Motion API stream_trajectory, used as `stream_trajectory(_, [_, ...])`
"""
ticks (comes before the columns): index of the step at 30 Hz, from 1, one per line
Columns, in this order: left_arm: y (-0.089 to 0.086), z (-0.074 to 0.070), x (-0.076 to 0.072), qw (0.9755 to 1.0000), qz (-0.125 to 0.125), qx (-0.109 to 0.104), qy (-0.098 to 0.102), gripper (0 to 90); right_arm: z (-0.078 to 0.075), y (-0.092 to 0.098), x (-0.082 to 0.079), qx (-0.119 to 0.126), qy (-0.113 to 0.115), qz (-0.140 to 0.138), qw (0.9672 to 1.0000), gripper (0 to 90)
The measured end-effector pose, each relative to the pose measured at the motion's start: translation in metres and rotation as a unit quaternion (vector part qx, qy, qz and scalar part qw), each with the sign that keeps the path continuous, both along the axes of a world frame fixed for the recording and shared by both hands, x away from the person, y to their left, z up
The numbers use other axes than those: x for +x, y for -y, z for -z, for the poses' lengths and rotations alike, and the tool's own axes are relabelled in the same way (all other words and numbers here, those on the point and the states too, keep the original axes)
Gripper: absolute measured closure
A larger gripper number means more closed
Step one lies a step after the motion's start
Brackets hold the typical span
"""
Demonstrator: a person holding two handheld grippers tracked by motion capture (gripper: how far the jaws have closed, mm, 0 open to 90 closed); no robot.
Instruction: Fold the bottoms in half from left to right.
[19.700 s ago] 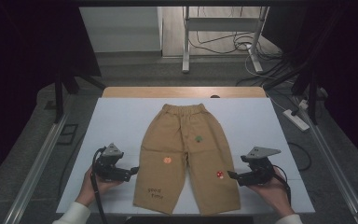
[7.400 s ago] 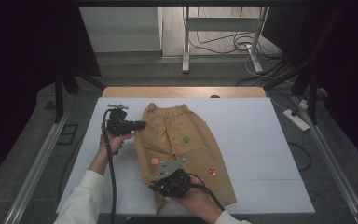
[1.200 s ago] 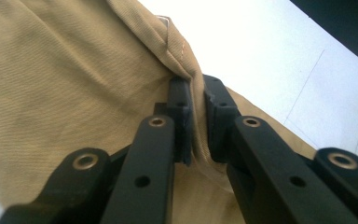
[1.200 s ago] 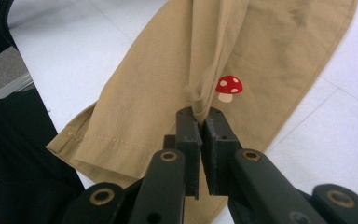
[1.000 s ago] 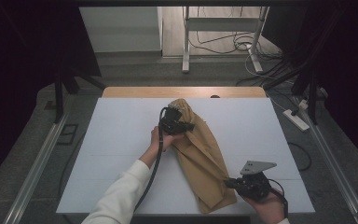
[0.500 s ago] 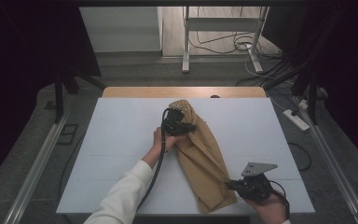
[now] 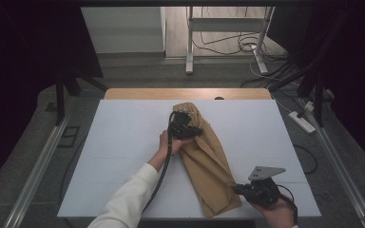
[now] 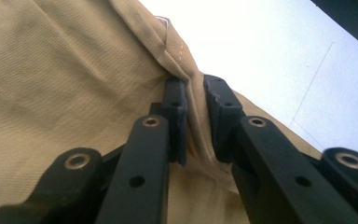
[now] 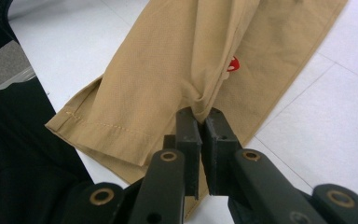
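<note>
High view: white table on grey floor, cables behind.

Left gripper: two black jaws stand slightly apart, having just been opening. Between them runs a ridge of tan woven cloth. White tabletop at 2 o'clock.

Bare white table left and right of the folded trousers, no obstacles.

left gripper fingers just easing apart, right gripper fingers pinched tight
</note>
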State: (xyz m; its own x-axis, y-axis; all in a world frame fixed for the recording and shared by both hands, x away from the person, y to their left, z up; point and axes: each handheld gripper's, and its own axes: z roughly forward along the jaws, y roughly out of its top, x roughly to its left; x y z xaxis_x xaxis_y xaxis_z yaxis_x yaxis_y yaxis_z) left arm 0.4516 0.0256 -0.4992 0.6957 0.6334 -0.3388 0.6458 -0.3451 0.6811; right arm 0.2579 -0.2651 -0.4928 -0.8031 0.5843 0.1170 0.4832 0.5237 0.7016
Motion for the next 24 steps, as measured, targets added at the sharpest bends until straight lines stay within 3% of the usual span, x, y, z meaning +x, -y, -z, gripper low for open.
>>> stream_trajectory(5, [0.002, 0.001, 0.000, 1.0000, 0.000, 0.003, 0.001, 73.4, 0.000, -0.001, 0.000, -0.001, -0.002, -0.004, 1.0000, 83.3])
stream_trajectory(7, [0.004, -0.001, -0.001, 1.0000, -0.005, 0.004, 0.005, 56.8, 0.001, -0.001, 0.000, -0.003, 0.000, -0.001, 1.0000, 78.6])
stream_trajectory(9, [0.004, -0.003, -0.003, 0.9999, -0.005, 0.004, 0.010, 40.4, 0.002, 0.000, 0.000, -0.009, 0.014, 0.009, 0.9998, 63.3])
stream_trajectory(11, [0.002, -0.006, -0.006, 0.9998, -0.008, 0.005, 0.017, 33.0, 0.001, 0.001, 0.000, -0.012, 0.031, 0.027, 0.9991, 48.7])
stream_trajectory(15, [-0.004, -0.010, -0.011, 0.9997, -0.006, 0.004, 0.022, 31.1, -0.002, 0.005, 0.001, -0.001, 0.051, 0.056, 0.9971, 37.0])
stream_trajectory(19, [-0.015, -0.011, -0.020, 0.9995, 0.002, 0.007, 0.029, 31.3, -0.004, 0.008, 0.004, 0.004, 0.054, 0.062, 0.9966, 36.8])
stream_trajectory(24, [-0.029, -0.012, -0.031, 0.9994, 0.003, 0.005, 0.034, 31.0, -0.002, 0.006, 0.010, -0.007, 0.055, 0.058, 0.9968, 39.2])
